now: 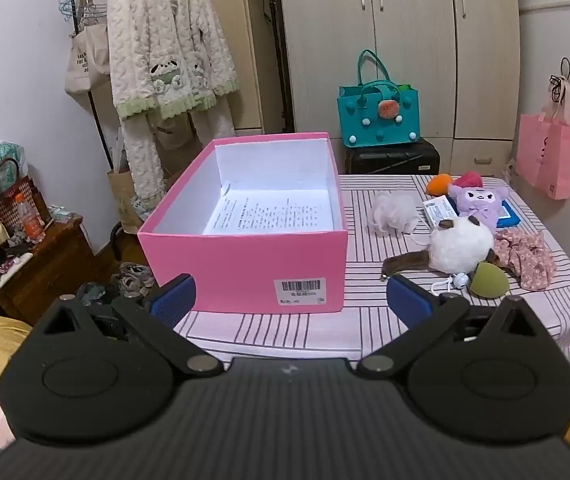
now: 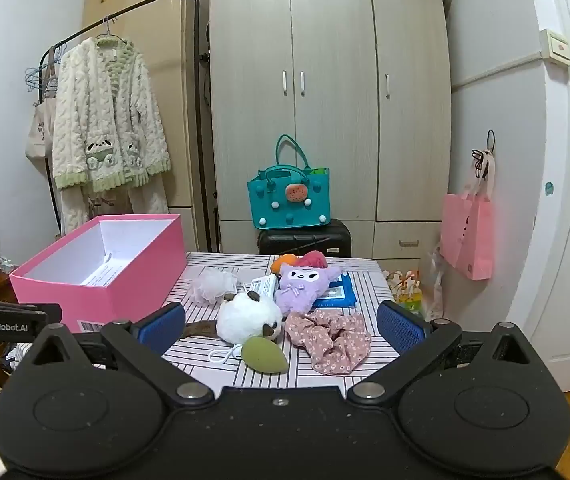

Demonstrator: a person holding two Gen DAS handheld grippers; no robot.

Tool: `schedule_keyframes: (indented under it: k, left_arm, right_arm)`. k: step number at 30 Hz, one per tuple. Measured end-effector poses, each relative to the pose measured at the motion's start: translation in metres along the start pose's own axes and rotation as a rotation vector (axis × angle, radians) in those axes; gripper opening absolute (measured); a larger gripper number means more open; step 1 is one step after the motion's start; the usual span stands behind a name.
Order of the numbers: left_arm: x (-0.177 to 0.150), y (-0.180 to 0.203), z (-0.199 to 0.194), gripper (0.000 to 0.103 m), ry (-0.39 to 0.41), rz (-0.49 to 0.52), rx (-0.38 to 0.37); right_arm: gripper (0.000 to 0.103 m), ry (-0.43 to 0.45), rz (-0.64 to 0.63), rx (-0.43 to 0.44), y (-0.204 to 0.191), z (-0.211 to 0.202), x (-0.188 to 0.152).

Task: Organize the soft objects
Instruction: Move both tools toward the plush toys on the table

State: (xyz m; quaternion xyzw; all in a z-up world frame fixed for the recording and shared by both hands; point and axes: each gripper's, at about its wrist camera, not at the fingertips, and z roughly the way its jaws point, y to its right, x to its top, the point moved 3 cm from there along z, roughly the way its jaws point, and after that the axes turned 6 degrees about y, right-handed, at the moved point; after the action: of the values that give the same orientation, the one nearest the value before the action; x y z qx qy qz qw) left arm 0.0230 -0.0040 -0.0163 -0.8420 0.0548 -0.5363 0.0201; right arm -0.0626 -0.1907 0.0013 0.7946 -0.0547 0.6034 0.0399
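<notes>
An open pink box (image 1: 245, 260) (image 2: 125, 292) with a printed sheet inside stands on the striped table (image 1: 365, 332) (image 2: 325, 372), at its left. To its right lie a white mesh puff (image 1: 391, 213) (image 2: 213, 285), a purple plush (image 1: 477, 200) (image 2: 305, 286), a white and brown plush (image 1: 459, 249) (image 2: 247, 316), a green teardrop sponge (image 1: 489, 279) (image 2: 263, 354), a pink floral scrunchie (image 1: 527, 256) (image 2: 331, 340) and an orange soft thing (image 1: 439, 184) (image 2: 283, 261). My left gripper (image 1: 291, 300) is open before the box, empty. My right gripper (image 2: 281, 322) is open before the toys, empty.
A blue packet (image 2: 335, 292) and a small white carton (image 2: 265, 285) lie under and beside the purple plush. A teal bag (image 2: 289, 200) on a black case stands behind the table. A clothes rack with a fleece robe (image 2: 105, 136) is at the left, a pink bag (image 2: 467, 236) at the right.
</notes>
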Motion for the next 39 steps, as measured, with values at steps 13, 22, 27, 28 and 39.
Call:
schedule_keyframes:
  k: [13, 22, 27, 28, 39]
  left_arm:
    - [-0.017, 0.005, 0.009, 0.101, -0.037, 0.005, -0.045]
    - [-0.022, 0.010, 0.007, 0.103, -0.049, 0.060, -0.044]
    - [-0.025, 0.014, 0.007, 0.103, -0.053, 0.087, -0.045]
    - [-0.025, 0.014, 0.007, 0.103, -0.054, 0.089, -0.045]
    - [-0.027, 0.015, 0.011, 0.103, -0.068, 0.083, -0.042]
  right_arm:
    - [0.103, -0.013, -0.004, -0.012, 0.003, -0.008, -0.012]
    - [0.103, -0.033, -0.023, -0.015, 0.002, -0.003, -0.019]
    - [0.103, -0.040, -0.033, -0.018, 0.002, 0.000, -0.022]
    - [0.103, -0.043, -0.033, -0.019, 0.002, 0.000, -0.022]
    - [0.103, -0.051, -0.033, -0.024, 0.004, 0.003, -0.024]
